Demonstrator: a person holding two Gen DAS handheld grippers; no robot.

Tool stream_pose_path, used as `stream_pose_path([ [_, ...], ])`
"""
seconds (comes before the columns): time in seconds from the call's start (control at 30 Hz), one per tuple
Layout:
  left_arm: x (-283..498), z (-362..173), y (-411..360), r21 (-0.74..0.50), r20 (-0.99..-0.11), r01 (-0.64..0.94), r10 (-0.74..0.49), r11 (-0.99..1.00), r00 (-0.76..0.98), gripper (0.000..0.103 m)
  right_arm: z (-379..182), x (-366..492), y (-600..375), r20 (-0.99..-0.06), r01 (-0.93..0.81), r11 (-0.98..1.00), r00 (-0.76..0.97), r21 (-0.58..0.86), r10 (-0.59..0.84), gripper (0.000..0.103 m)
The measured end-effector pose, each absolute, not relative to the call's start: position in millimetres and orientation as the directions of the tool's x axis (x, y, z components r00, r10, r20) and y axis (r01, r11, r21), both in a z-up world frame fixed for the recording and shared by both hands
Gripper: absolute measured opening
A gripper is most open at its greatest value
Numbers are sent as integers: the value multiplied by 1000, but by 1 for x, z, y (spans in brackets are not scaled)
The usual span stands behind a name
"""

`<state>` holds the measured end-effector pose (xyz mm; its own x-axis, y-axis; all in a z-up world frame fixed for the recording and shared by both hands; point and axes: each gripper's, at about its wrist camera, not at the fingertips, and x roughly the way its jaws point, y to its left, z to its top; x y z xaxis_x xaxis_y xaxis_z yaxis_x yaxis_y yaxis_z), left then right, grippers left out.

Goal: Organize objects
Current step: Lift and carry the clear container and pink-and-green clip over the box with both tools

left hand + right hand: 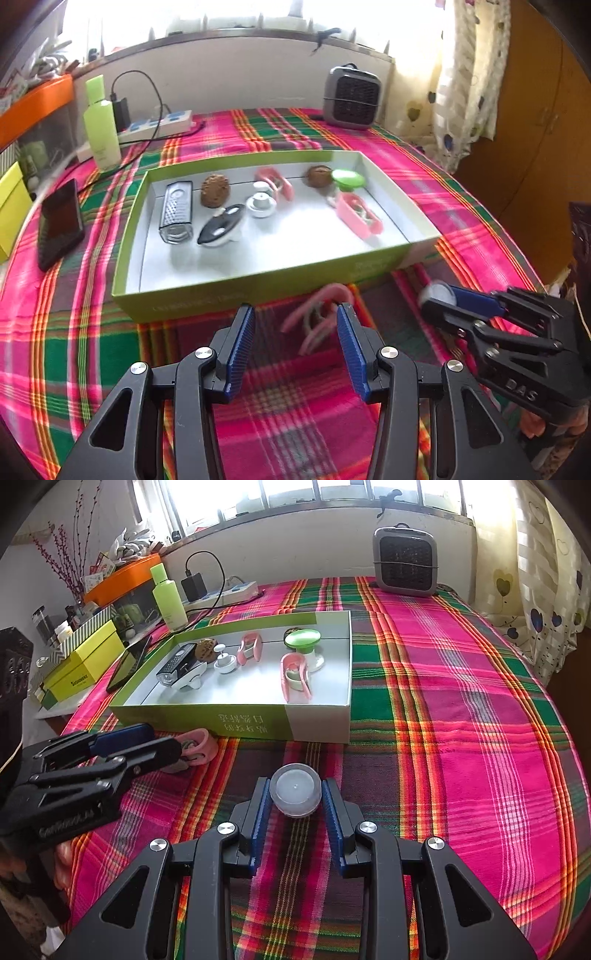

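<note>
A green-and-white box (258, 288) (317, 727) on the plaid cloth holds a grater (176, 212), two pink clips (358, 216) (294, 677), a green-topped tool (303, 640), brown balls and white knobs. My left gripper (295, 314) is open, its fingers on either side of a pink clip (321, 310) on the cloth before the box; it also shows in the right wrist view (201, 747). My right gripper (294, 794) is shut on a round white jar (294, 794) and shows in the left wrist view (437, 295).
A black phone (61, 223) lies left of the box. A green bottle (101, 125), a power strip (162, 123) and a grey heater (351, 98) stand at the back. Yellow boxes (81, 661) sit off the left edge.
</note>
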<state>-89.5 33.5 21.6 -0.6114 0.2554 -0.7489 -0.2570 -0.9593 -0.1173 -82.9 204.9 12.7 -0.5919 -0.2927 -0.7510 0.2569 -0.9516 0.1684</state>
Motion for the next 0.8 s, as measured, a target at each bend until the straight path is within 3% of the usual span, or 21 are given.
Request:
stream_pose_path([
  [0.33, -98, 14, 52, -146, -765, -334, 320, -931, -558, 46, 12, -84, 205, -752, 257, -952, -590, 169, -293, 30],
  [0.8, -97, 9, 65, -82, -772, -345, 279, -935, -571, 46, 10, -85, 204, -759, 254, -952, -582, 172, -292, 30],
])
